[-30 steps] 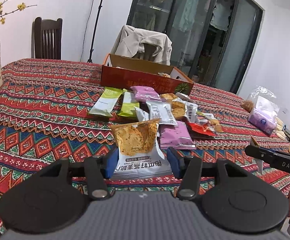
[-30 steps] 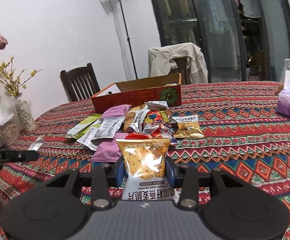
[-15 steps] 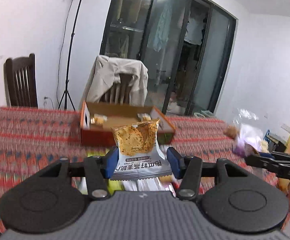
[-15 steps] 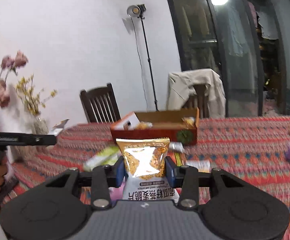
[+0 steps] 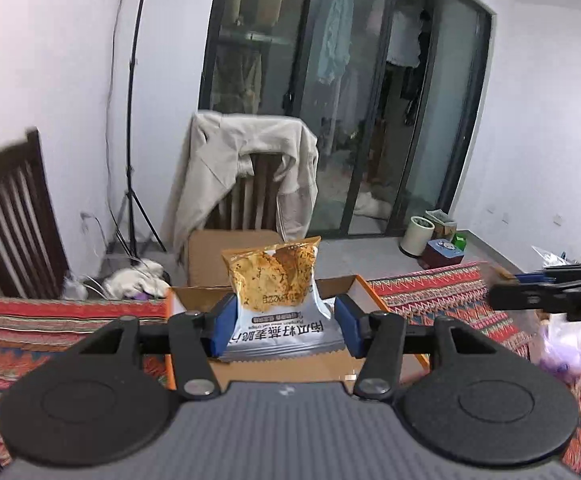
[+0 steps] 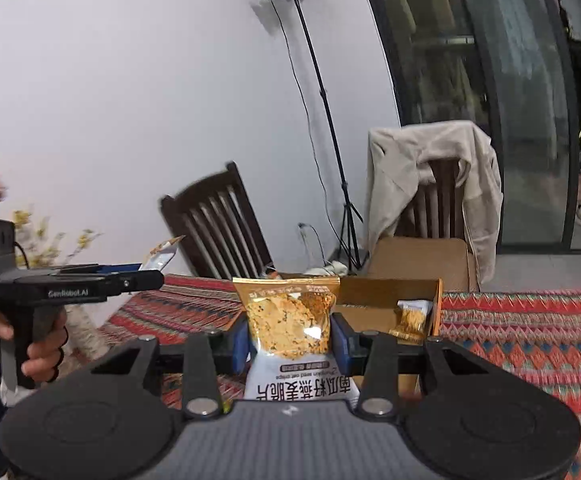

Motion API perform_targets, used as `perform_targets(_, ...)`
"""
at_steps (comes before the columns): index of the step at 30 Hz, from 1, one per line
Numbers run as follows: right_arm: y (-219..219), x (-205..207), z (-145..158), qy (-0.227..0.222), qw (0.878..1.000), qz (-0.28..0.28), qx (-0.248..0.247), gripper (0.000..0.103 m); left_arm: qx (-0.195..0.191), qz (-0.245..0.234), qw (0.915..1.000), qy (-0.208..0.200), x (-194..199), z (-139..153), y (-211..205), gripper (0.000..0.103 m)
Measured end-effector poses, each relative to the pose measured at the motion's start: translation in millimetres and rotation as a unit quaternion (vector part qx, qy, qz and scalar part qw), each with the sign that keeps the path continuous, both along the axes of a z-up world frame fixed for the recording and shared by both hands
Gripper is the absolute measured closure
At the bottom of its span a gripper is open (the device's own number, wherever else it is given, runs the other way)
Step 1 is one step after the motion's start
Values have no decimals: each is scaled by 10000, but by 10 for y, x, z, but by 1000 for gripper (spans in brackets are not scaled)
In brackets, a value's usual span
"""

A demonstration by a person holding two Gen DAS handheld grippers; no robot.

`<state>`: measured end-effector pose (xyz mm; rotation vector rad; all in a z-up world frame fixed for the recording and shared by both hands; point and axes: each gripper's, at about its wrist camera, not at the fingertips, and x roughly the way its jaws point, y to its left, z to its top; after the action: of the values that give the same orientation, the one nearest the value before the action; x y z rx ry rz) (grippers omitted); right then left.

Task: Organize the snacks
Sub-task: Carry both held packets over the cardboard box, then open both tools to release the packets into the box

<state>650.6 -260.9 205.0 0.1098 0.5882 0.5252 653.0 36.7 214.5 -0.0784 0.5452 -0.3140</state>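
In the left wrist view my left gripper [image 5: 282,320] is shut on a crisps packet [image 5: 276,280], orange on top and white below, held above the open cardboard box [image 5: 364,292]. In the right wrist view my right gripper [image 6: 290,340] is shut on a matching crisps packet [image 6: 290,316], also above the box [image 6: 386,290], which holds a small packet [image 6: 410,318]. Each view catches the other gripper from the side: the right gripper [image 5: 506,282] at the right edge, and the left gripper [image 6: 142,274], held by a hand [image 6: 40,354], at the left.
The patterned tablecloth [image 6: 530,336] spreads around the box. Behind the table stand a dark wooden chair [image 6: 218,224], a chair draped with a beige jacket [image 5: 246,168] and a light stand [image 6: 322,92]. A clear plastic bag [image 5: 562,354] lies at the table's right.
Both grippers have risen and moved forward across the table with their packets, from over the pile of snacks to above the box. The pile has dropped out of view.
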Motion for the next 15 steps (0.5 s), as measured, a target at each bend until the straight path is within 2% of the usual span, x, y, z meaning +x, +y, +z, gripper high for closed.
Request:
perform_targets(3,220,761,-205,295,9991,-232,-217,63,-234,116,9991,322,628,-306,-33,49)
perform_targets(6,380,1493,-625,821,9953,-442,-250,63,-365,310,9971,596,1156,-657,-36,49)
perform_targets(9,580,2080,-1147,1262,9874,-706,-635,62,-266,461,9959,729,1609,-1000,-71,49)
perform_targets(12,704,2401,-1611,1556,9793,-926,-905,62,-124,608,9934,962,1968,-1358,-154,49)
perform_targets(15,798,2583,-1923,1631,9768,-978,-983,61,-59,695,9915,1098,2146,-1600,-208,49)
